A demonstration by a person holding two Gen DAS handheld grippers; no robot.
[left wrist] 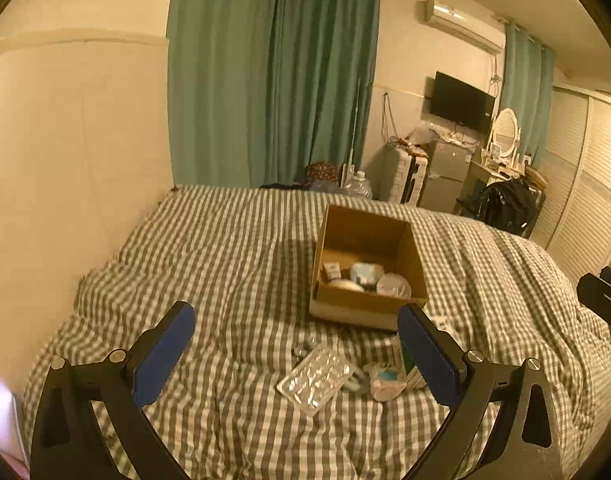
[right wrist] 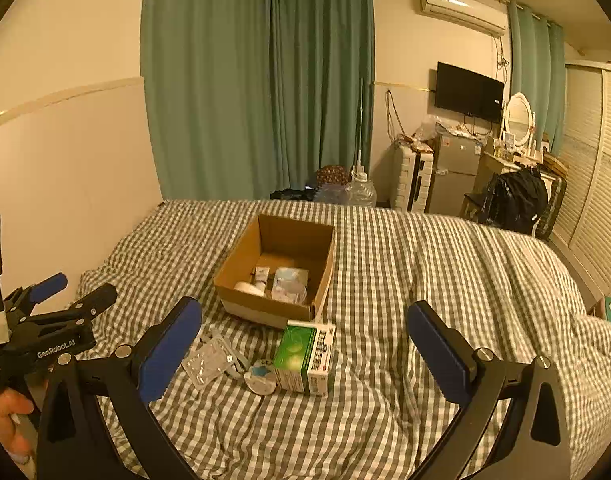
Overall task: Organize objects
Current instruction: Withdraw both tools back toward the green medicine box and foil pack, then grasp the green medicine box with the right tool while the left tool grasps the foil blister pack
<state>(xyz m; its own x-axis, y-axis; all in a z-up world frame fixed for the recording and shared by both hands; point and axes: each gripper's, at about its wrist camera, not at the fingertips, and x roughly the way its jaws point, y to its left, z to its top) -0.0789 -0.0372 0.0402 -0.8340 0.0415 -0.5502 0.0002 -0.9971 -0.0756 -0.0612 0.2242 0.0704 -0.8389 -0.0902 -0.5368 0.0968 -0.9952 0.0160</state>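
Note:
An open cardboard box [left wrist: 405,240] [right wrist: 241,264] sits on the checked bedspread and holds a small tube [right wrist: 261,275] and a few pale packets. In front of it lie a clear blister pack [left wrist: 315,376] [right wrist: 206,364], a round white and blue packet [left wrist: 385,382] [right wrist: 260,378] and a green and white carton [right wrist: 305,356], mostly hidden behind my finger in the left wrist view. My left gripper [left wrist: 295,354] [right wrist: 71,292] hovers open over the blister pack. My right gripper [right wrist: 305,344] is open above the carton. Neither holds anything.
The bed [right wrist: 425,272] runs to a cream wall on the left and green curtains [right wrist: 257,80] behind. Past the foot stand a suitcase [right wrist: 411,176], a small fridge [right wrist: 455,176], a water jug [right wrist: 361,192] and a dark bag on a chair [right wrist: 513,196]. A hand [right wrist: 5,420] grips the left tool.

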